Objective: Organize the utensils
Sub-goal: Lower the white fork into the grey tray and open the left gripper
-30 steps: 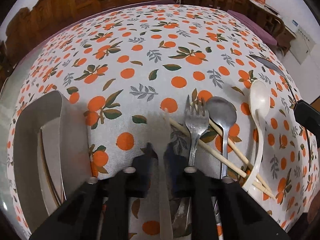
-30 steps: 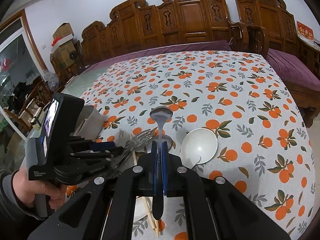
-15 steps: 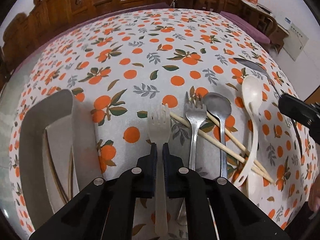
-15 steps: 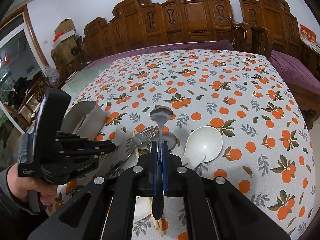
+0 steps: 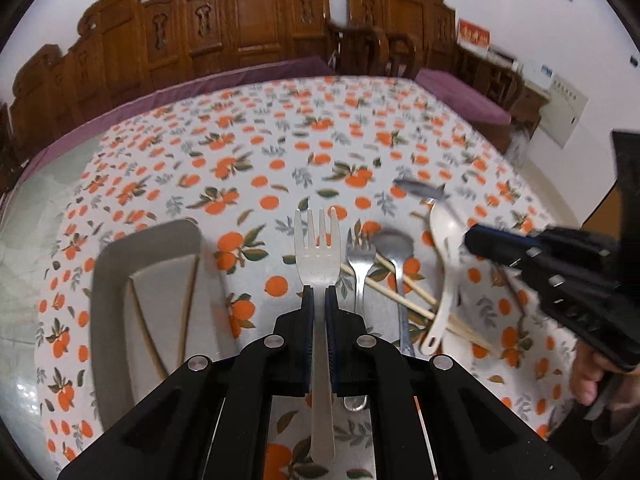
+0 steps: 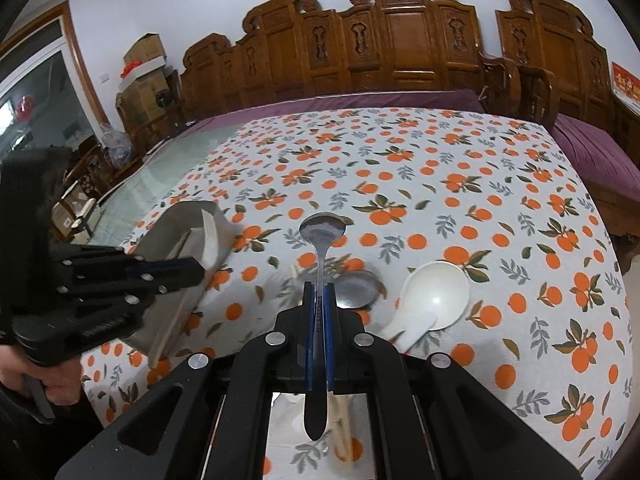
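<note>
My left gripper (image 5: 319, 294) is shut on a pale plastic fork (image 5: 318, 244) and holds it above the cloth, just right of the grey utensil tray (image 5: 120, 264). My right gripper (image 6: 319, 290) is shut on a steel spoon (image 6: 322, 228), held in the air; it also shows in the left wrist view (image 5: 472, 238). On the cloth lie a steel fork (image 5: 360, 260), a second steel spoon (image 5: 394, 246), a white soup spoon (image 5: 444, 240) and a pair of chopsticks (image 5: 416, 296). The tray holds chopsticks (image 5: 188, 300).
The table has an orange-print cloth (image 6: 460, 168), with bare glass at its left (image 6: 168, 168). Carved wooden chairs (image 6: 400, 40) stand behind it. The left gripper body (image 6: 92, 288) is beside the tray (image 6: 180, 240) in the right wrist view.
My left gripper has lifted the plastic fork off the cloth and tilted up, toward the tray. My right gripper has kept the steel spoon and risen a little.
</note>
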The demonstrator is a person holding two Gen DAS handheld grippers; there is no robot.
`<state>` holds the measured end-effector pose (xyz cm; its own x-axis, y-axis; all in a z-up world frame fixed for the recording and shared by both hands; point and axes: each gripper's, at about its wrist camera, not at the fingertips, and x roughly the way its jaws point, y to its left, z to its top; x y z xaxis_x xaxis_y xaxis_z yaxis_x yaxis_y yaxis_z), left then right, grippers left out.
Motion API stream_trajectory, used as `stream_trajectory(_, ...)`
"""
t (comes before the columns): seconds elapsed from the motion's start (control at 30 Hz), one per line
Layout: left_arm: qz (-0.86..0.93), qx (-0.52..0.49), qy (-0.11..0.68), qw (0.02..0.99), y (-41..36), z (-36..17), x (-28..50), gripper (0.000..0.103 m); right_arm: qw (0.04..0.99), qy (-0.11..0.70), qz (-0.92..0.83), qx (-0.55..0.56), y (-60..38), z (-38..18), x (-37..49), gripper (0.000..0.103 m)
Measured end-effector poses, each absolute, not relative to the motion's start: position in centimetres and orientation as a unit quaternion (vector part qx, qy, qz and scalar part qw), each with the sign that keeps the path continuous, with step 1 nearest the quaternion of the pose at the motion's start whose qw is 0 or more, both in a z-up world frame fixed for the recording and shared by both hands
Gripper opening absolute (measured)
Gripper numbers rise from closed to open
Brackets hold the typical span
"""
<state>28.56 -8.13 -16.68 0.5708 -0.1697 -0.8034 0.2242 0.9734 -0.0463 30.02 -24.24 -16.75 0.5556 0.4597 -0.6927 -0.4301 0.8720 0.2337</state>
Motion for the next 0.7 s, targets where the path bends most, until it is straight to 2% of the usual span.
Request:
stream_trajectory(0.33,-0.097,0.016,0.416,0.904,-4.4,-13.1,26.4,0.005,0.878,0.385,0.283,0.003,-21.1,-15.6,28.2,0.006)
stream_trajectory(0.7,-0.055,0.018,0.428,0.902,1.5,-15.3,27.4,0.005,0.874,0.377,0.305,-0.014,-17.7,-15.4,26.3,0.006)
